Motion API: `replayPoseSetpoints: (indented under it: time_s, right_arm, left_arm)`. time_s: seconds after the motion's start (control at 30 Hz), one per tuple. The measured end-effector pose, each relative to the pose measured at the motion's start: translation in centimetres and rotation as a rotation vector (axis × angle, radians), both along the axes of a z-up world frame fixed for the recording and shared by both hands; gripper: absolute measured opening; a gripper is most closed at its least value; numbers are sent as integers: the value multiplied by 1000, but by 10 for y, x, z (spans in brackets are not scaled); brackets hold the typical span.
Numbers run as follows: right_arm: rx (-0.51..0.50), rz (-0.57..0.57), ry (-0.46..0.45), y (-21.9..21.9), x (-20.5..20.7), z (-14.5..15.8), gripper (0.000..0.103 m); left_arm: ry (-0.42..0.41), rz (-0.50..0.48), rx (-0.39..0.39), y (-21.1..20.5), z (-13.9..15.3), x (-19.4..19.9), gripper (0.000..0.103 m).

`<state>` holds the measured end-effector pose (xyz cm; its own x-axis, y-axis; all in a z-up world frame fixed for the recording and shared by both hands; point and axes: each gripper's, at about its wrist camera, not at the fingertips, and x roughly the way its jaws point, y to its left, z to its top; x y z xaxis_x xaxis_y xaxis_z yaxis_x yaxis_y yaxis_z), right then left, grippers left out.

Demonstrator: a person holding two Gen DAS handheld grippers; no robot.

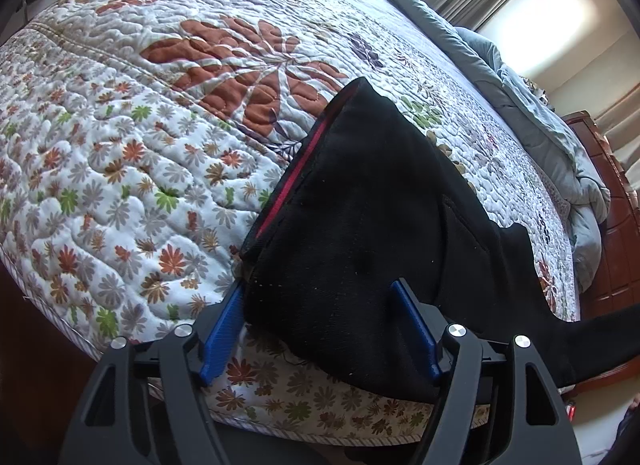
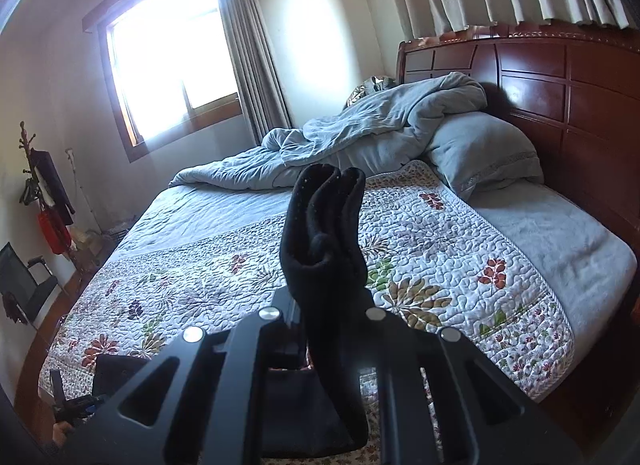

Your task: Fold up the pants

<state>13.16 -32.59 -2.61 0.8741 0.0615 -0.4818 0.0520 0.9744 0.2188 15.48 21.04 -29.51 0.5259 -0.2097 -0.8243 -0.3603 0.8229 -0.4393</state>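
Draping over the near edge of the floral quilt [image 1: 120, 153], the black pants [image 1: 360, 217] fill the lower centre of the left wrist view, a red inner band [image 1: 294, 181] showing along their left rim; one leg trails off the lower right of the frame. The left gripper [image 1: 320, 297] points steeply down, its blue fingers [image 1: 224, 329] spread apart either side of the fabric, released and not pressing it. In the right wrist view, the right gripper [image 2: 332, 305] is clenched on a bunched fold of the pants [image 2: 324, 233], which stands upright at centre and hides the fingertips. A grey duvet [image 2: 360, 133] and pillow [image 2: 480, 149] lie before the wooden headboard [image 2: 560, 85]. No writing is legible.
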Motion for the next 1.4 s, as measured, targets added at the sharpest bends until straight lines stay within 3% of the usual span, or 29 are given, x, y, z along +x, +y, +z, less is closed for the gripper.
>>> replayPoseSetpoints:
  time_s: [0.87, 1.4]
  right_arm:
    - [-138, 66, 90, 41, 17, -5, 10]
    - [-306, 157, 157, 115, 32, -24, 10]
  left_arm:
    - [-20, 10, -28, 9, -2, -9, 73]
    - [-35, 12, -51, 16, 0, -17, 73]
